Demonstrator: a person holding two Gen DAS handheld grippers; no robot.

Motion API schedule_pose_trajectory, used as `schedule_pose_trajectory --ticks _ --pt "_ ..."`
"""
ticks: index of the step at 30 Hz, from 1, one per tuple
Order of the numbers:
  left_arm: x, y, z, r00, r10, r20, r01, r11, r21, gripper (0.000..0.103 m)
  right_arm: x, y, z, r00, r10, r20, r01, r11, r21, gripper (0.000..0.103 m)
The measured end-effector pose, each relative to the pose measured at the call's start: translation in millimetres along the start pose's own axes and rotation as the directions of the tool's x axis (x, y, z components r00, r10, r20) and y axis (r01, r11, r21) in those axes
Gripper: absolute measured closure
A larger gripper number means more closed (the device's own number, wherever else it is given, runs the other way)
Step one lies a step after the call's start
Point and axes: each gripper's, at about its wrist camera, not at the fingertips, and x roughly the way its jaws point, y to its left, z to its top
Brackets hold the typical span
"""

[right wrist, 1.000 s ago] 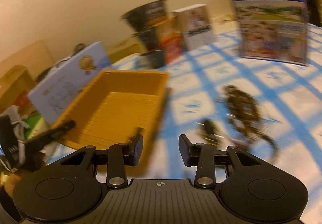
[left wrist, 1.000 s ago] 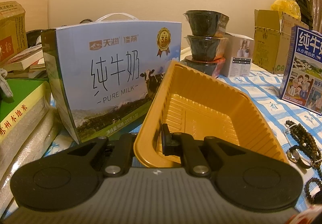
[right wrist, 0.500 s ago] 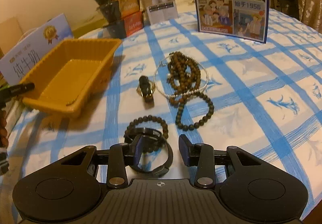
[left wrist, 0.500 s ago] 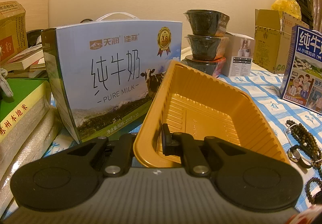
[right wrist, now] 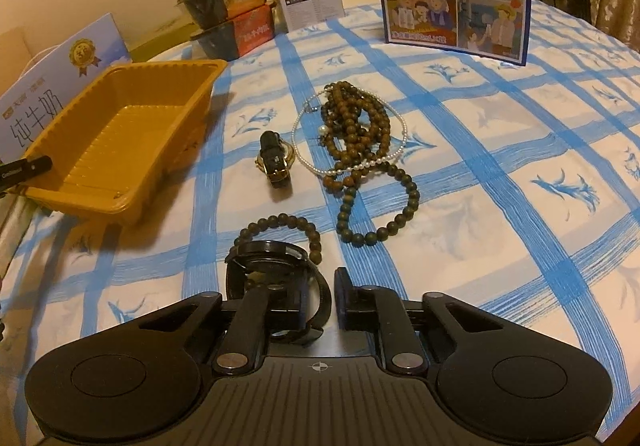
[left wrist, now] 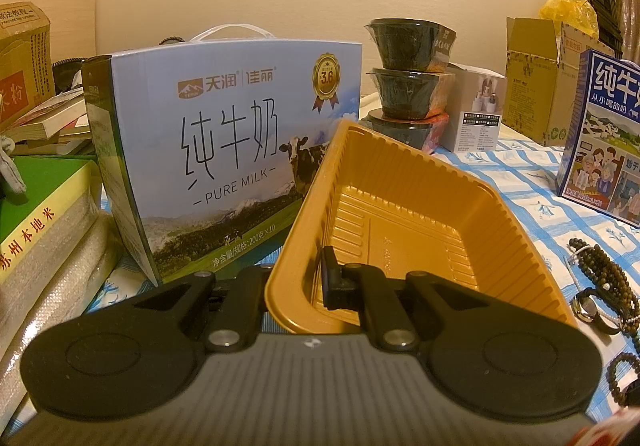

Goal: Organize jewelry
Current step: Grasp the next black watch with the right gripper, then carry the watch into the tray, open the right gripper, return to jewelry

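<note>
I have the left gripper [left wrist: 316,278] clamped on the near wall of the tray [left wrist: 404,213], one finger outside and one inside. The tray is thin moulded plastic, light and springy, and it sits tipped up on my side, so I judge a hard squeeze would buckle the wall rather than steady it.

My right gripper [right wrist: 320,296] is low over the cloth [right wrist: 500,149] and its jaws are closing around the black watch [right wrist: 276,266]. The strap loop lies between the fingers, nearer the left one, and I see a gap on the right side, so I don't count it as gripped yet. The watch should handle well: a stiff case, a flexible strap, some weight. I'd rather pinch the strap close to the case than the round face, which looks smooth and could slip out.

A small bead bracelet [right wrist: 288,230] curls just behind the watch, touching or nearly touching it. It may drag along when I lift.

Further out lie a gold watch [right wrist: 276,161] and, beside it, a heap of long wooden beads [right wrist: 356,133] with a thin pearl strand [right wrist: 348,165] threaded through. Those are limp and tangled. I expect them to hang and swing, and the pearl strand looks delicate, so I'd take a bunch at the middle of the heap.

The tray stands to the left of all this, well apart from the watch, and it is empty.
</note>
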Motion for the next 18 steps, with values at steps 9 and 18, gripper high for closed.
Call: schedule_pose_trajectory --ticks 9,18 --pt "0.0 -0.2 0.1 1.0 0.0 0.0 0.0 1.0 0.0 0.094 -8.1 2.5 7.5 0.999 0.018 0.04 -0.02 0.998 0.056 0.101" --pt "-0.3 -0.5 0.7 1.0 0.0 0.0 0.0 1.0 -0.001 0.094 -12.3 38.1 56.6 0.984 0.131 0.124 -0.137 0.99 0.038 0.101"
